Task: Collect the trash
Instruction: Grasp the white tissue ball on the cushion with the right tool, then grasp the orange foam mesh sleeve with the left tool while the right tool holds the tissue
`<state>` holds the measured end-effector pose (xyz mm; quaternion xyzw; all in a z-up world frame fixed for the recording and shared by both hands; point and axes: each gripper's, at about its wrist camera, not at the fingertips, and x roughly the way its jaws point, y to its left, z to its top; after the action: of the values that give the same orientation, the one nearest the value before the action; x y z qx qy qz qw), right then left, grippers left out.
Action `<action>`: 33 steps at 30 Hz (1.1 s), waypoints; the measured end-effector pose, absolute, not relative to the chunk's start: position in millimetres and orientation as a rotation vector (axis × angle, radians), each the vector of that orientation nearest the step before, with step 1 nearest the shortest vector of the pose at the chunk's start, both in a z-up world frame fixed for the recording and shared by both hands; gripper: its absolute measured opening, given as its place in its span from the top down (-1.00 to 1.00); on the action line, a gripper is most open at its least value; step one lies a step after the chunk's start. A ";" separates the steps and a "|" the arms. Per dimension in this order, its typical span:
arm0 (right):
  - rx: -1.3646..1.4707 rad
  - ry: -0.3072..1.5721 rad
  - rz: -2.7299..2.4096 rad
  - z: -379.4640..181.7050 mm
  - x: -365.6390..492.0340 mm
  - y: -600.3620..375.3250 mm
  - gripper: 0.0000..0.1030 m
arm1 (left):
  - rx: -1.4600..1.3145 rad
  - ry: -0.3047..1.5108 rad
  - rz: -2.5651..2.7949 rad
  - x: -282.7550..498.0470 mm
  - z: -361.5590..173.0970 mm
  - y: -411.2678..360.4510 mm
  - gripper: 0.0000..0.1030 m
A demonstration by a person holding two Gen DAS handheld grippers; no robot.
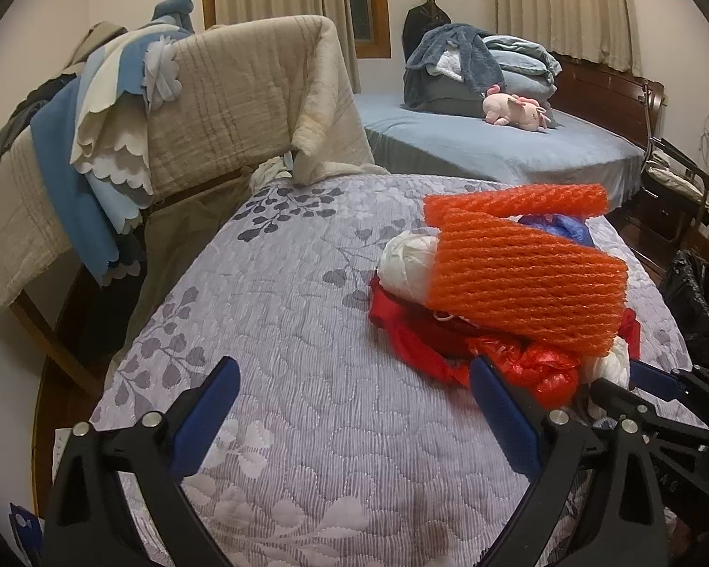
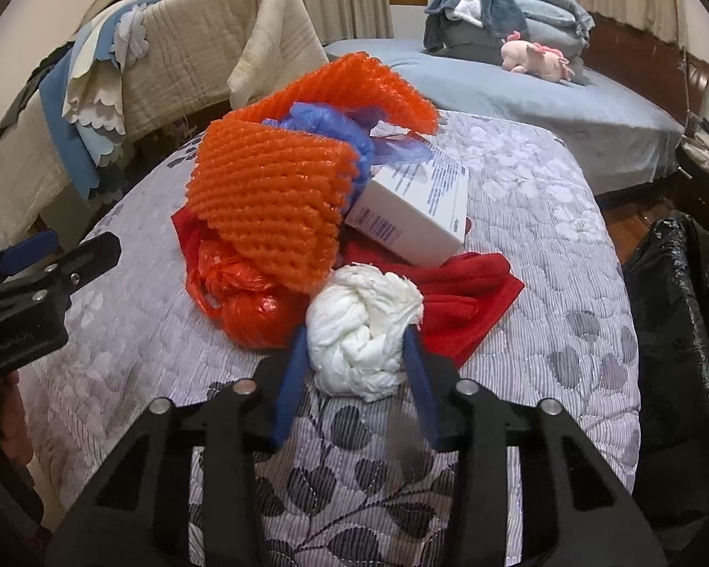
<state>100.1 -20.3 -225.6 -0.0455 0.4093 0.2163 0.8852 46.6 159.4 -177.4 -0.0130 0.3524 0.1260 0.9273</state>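
Left wrist view: one heap of trash lies on the bed's quilted lilac cover with grey leaf print, at about 2 o'clock from the left tongs; in it show one folded orange foam net sleeve, two white crumpled tissue balls, one at the heap's 9 o'clock and one at its 5 o'clock, one crumpled red-orange plastic bag, and one flat red cloth; the left tongs point down at the quilt, blue pads spread wide, released, nothing between them; the right tongs show at 4 o'clock.

Right wrist view: the right tongs tilt down over the quilt, and their two blue pads press the sides of the nearer white tissue ball, grasping it; the ball rests on the quilt at the heap's 6 o'clock, just beside the red cloth; one white printed carton and one blue plastic bag lie behind; one black-lined bin stands at 3 o'clock.
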 end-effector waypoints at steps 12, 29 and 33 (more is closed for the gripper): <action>-0.040 0.765 0.344 -178.9 85.3 -83.0 0.33 | -0.019 0.686 0.138 58.0 -161.7 117.2 -0.85; -0.060 0.797 0.283 -190.0 96.8 -108.1 0.32 | -0.032 0.775 0.045 119.7 -198.1 96.3 -0.85; -0.062 0.801 0.281 -189.7 97.9 -106.5 0.32 | -0.073 0.769 -0.011 117.9 -194.7 95.6 -0.15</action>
<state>97.9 -106.5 -189.7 -0.0301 0.3885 0.1365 0.9108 117.9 95.6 -194.7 -0.0356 0.3749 -0.0056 0.9264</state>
